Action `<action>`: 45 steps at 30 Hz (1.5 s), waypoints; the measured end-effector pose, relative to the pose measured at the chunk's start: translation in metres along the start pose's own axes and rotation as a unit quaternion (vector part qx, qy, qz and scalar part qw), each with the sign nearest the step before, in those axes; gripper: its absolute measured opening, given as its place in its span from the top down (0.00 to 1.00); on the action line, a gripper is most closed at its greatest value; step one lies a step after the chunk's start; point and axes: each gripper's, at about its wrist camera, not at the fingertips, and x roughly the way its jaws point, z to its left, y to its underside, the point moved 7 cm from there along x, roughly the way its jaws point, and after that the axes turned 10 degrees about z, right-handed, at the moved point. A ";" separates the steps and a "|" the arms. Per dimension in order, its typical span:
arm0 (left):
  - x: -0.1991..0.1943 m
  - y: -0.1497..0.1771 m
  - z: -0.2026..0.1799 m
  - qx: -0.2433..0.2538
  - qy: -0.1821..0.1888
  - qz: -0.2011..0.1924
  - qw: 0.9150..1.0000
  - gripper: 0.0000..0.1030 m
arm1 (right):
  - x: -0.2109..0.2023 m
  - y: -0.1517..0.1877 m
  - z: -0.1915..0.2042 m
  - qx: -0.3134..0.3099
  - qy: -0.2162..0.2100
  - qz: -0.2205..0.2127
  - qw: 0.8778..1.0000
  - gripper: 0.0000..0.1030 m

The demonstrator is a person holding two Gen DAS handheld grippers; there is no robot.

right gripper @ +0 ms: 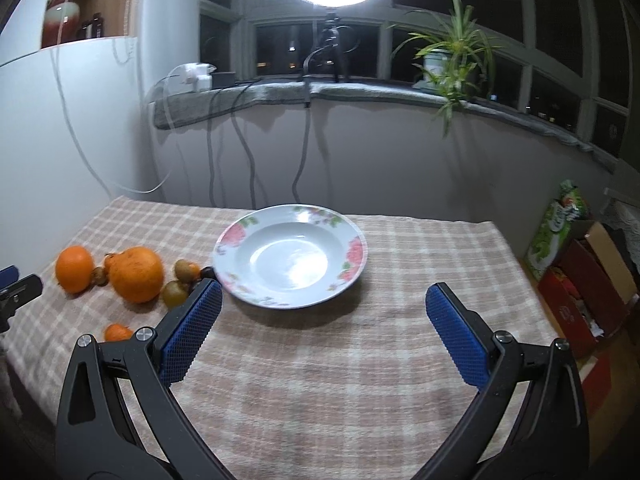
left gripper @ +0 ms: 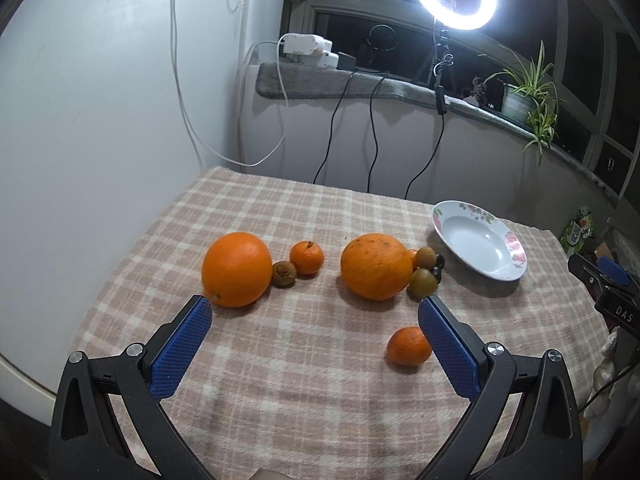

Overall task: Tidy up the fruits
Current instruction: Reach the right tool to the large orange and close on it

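Both grippers hover spread and empty; no fruit is on the plate yet.

Left gripper (left gripper: 316, 306): jaws wide, 2 large oranges (left gripper: 237, 269) just ahead, a small mandarin (left gripper: 408, 346) touching or nearly touching its right jaw. Right gripper (right gripper: 324, 296): jaws wide, the plate (right gripper: 356, 250) just ahead on the counter (right gripper: 320, 380). Probably best: centre 1 fruit between the jaws, close gently.

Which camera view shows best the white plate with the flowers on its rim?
The right wrist view shows it best: the plate lies near the centre, whole and large, empty, between the open fingers of the right gripper. In the left wrist view the plate is smaller, far at the right and seen aslant, beyond the fruits.
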 end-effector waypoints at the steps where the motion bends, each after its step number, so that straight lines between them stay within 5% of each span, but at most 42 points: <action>1: 0.000 0.001 0.001 -0.001 0.001 0.001 1.000 0.02 | 0.001 0.001 0.002 -0.002 -0.006 0.001 1.000 0.00; 22: 0.030 0.004 0.004 -0.030 0.046 0.029 0.998 0.12 | 0.042 -0.019 0.087 -0.094 -0.142 0.049 0.984 0.00; 30: 0.049 -0.001 -0.004 -0.028 0.071 0.045 0.996 0.27 | 0.070 -0.034 0.127 -0.126 -0.226 0.095 0.961 0.03; 45: 0.075 -0.006 -0.032 -0.032 0.128 0.069 0.989 0.34 | 0.119 -0.031 0.181 -0.163 -0.315 0.208 0.911 0.22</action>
